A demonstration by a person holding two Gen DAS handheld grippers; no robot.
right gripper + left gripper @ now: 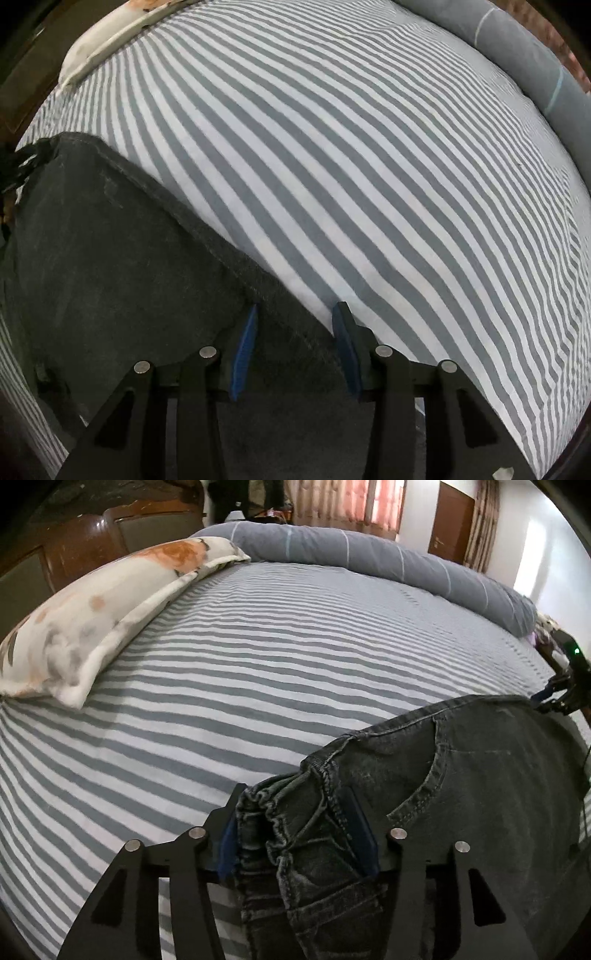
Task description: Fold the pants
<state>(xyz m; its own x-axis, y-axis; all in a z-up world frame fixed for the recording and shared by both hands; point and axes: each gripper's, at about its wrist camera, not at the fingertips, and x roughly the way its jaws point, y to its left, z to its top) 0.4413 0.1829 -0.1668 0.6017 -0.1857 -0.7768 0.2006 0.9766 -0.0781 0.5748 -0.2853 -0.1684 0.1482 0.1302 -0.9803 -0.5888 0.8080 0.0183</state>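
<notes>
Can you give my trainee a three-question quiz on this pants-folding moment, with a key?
1. True or false: the dark jeans lie on a plain white sheet.
2. Which part of the jeans sits between the pads of the left tongs? A) a leg hem B) the gathered waistband C) nothing
3. Fill in: the right tongs straddle the jeans' ____, with striped sheet beyond it.

Key:
1. False; the sheet has grey and white stripes.
2. B; the pads stand apart around the bunched waistband, not squeezing it.
3. Edge; both blue pads stand apart, not pinching the cloth.
</notes>
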